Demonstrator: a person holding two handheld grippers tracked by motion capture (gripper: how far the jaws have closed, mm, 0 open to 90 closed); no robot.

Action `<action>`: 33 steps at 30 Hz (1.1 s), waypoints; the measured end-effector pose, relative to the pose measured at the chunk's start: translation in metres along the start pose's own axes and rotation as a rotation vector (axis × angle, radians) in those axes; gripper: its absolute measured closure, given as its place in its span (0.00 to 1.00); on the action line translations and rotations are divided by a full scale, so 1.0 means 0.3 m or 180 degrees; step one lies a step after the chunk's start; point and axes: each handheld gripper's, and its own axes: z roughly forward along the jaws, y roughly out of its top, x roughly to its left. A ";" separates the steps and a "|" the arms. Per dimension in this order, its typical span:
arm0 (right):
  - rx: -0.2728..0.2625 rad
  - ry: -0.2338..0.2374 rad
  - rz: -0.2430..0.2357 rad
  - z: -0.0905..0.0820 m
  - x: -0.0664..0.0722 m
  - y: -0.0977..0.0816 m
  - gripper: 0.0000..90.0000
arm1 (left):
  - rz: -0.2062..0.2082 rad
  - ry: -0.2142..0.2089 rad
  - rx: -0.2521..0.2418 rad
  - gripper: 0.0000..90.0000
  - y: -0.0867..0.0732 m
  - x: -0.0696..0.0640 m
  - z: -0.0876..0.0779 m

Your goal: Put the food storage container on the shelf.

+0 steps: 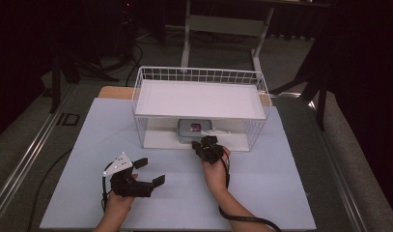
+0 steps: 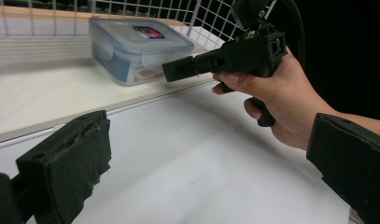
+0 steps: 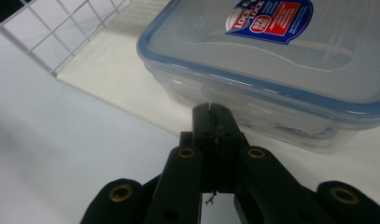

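Two grippers: the right gripper (image 3: 211, 108) points clenched at the container (image 3: 271, 60); the left gripper (image 1: 148, 172) rests released.

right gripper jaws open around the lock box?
No: in the right gripper view the right gripper has its jaws pressed together with nothing between them, tips just short of the clear lidded container.

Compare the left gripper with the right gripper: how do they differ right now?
The left gripper has its fingers spread wide with nothing between them; the right gripper has its fingers pressed together. The left sits out on the table; the right points at the clear container in the wire rack. Both are black and hand-held.
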 end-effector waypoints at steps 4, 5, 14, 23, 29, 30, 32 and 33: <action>0.0004 -0.0062 0.0025 0.019 -0.009 0.019 1.00 | 0.0065 0.0014 0.0001 0.01 -0.003 -0.005 -0.007; -0.0025 -0.0081 -0.0003 0.028 -0.018 0.030 1.00 | 0.0081 0.0009 -0.0005 0.01 -0.002 -0.007 -0.011; -0.0061 -0.0134 0.0030 0.053 -0.036 0.072 1.00 | 0.0132 0.0074 0.0038 0.01 -0.006 -0.014 -0.008; -0.0029 -0.0149 0.0073 0.060 -0.048 0.086 1.00 | 0.0145 0.0087 0.0048 0.01 -0.009 -0.014 -0.004; -0.0086 -0.0041 -0.0011 0.050 -0.042 0.070 1.00 | 0.0233 0.0101 0.0024 0.01 -0.008 -0.022 -0.001; -0.0085 -0.0054 -0.0033 0.043 -0.035 0.064 1.00 | 0.0261 0.0126 0.0020 0.01 -0.008 -0.023 -0.002; -0.0122 -0.0008 -0.0067 0.033 -0.031 0.053 0.99 | 0.0286 0.0111 0.0013 0.01 -0.005 -0.024 -0.006; -0.0123 0.0013 -0.0088 0.027 -0.026 0.047 0.98 | 0.0307 0.0129 0.0006 0.01 -0.004 -0.025 -0.010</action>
